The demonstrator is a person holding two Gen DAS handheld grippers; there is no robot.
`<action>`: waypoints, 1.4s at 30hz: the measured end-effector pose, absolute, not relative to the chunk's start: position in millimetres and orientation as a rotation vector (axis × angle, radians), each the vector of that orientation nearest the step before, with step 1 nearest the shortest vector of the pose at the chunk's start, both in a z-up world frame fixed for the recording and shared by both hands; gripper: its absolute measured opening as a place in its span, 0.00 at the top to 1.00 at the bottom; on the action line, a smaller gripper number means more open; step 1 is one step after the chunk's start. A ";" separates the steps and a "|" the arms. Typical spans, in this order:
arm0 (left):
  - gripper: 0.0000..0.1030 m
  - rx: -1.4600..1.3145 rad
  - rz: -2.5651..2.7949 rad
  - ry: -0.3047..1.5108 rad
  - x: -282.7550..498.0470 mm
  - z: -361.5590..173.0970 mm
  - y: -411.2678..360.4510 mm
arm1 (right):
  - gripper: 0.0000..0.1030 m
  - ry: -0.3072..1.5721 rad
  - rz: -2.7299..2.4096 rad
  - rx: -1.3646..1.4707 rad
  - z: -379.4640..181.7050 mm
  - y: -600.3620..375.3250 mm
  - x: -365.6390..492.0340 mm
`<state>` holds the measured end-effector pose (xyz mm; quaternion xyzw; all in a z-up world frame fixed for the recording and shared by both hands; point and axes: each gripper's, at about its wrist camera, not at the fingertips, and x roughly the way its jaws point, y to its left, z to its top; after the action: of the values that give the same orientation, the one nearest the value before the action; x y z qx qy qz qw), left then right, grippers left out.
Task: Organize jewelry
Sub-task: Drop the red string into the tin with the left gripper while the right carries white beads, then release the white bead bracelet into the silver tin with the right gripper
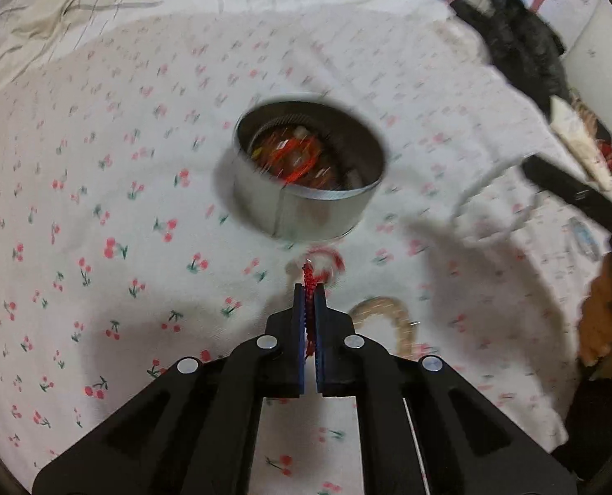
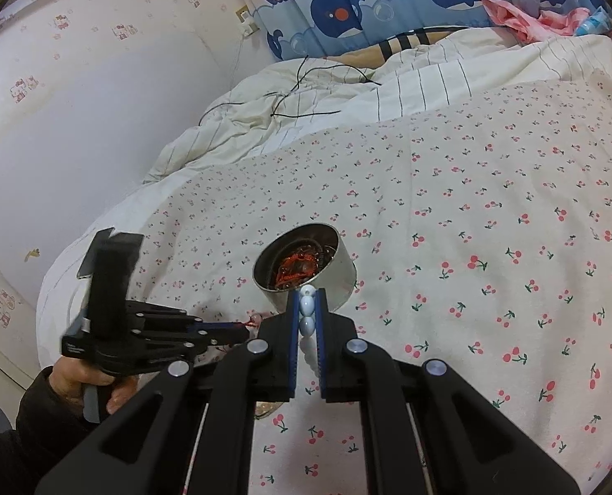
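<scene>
A round metal tin (image 1: pixel 308 173) stands on the cherry-print bedsheet and holds red cord and beaded jewelry; it also shows in the right wrist view (image 2: pixel 306 266). My left gripper (image 1: pixel 310 288) is shut on a red braided cord bracelet (image 1: pixel 309 278), just in front of the tin. From the right wrist view the left gripper (image 2: pixel 244 330) sits left of the tin with the red cord at its tip. My right gripper (image 2: pixel 308 295) is shut on a white bead bracelet (image 2: pixel 307 313), close to the tin's near rim.
A tan beaded bracelet (image 1: pixel 384 321) lies on the sheet right of my left gripper. A striped duvet (image 2: pixel 347 95) with a black cable lies behind. Dark clothing (image 1: pixel 524 41) lies at the far right edge. The wall (image 2: pixel 79 123) is at left.
</scene>
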<state>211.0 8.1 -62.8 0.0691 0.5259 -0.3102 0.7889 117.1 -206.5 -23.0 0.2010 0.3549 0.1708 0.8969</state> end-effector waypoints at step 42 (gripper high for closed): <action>0.31 -0.098 -0.480 0.979 265.8 -11.2 50.3 | 0.66 0.856 0.294 0.265 -47.5 -156.6 230.7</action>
<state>265.8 50.3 -11.2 -0.0464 0.4655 -0.2282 0.8538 230.7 -156.6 -47.5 0.1274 0.4125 0.1415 0.8909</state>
